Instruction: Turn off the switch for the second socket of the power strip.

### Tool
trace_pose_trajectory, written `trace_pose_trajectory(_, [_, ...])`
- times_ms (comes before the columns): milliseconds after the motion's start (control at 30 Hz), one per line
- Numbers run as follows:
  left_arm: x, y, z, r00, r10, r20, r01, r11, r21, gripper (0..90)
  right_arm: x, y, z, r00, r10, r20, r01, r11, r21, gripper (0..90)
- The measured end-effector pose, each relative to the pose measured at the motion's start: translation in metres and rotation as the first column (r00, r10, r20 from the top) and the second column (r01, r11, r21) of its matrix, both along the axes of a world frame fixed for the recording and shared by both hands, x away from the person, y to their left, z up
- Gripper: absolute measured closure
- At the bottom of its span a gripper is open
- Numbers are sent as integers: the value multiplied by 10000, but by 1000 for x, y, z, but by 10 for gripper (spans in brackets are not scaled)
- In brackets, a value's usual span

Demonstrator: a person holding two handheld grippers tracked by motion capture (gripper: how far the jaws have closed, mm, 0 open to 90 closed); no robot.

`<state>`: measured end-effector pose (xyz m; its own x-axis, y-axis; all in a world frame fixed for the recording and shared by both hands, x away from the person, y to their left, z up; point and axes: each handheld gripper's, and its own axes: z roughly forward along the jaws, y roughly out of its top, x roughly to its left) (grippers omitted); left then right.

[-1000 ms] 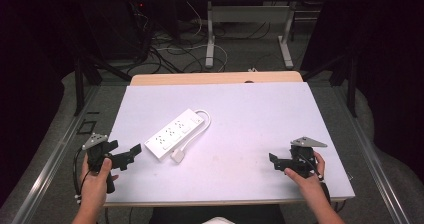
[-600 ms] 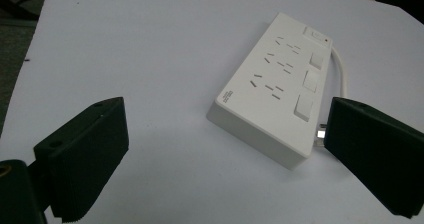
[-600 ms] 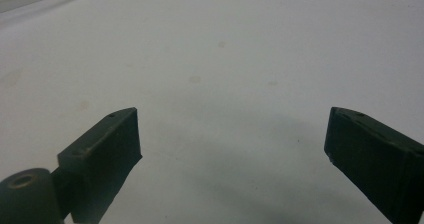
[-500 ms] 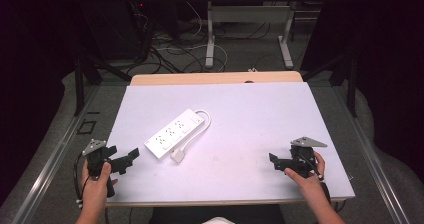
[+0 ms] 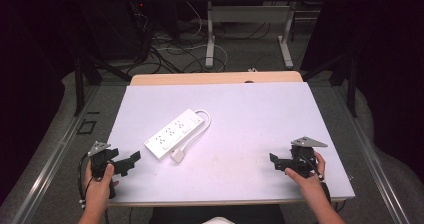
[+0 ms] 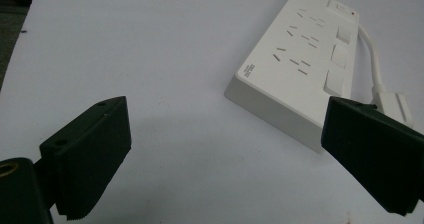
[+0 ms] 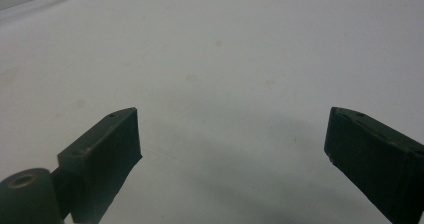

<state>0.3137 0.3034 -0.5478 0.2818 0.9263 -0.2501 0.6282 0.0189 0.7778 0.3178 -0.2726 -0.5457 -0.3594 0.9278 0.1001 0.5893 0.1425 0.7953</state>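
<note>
Power strip (image 5: 176, 133) lies flat with its plug (image 5: 178, 156) loose beside it, left gripper (image 5: 131, 162) near, right gripper (image 5: 274, 161) well apart, both spread empty, presumably poised for approach.

White table (image 5: 240, 129) occupying centre; white power strip (image 5: 175, 133) lying at 10 o'clock, cord (image 5: 202, 122) looping beside it; cables (image 5: 165, 54) trailing on floor at 12 o'clock.

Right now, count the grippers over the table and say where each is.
2. The left gripper is at the near left corner, close to the power strip; the right gripper is near right.
</note>
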Motion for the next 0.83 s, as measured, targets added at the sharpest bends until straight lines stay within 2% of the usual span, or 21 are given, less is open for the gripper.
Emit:
trace_pose_trajectory(200, [0,-3,-2,9999,-101,-49,102,9998,155,56,0,1,0,10000,-16,-10,16,10000,8,71])
trace_pose_trajectory(833, [1,-3,-4,9999,-69,-92,70,9999,130,58,1,0,-1,10000,46,22,-46,10000,-28,71])
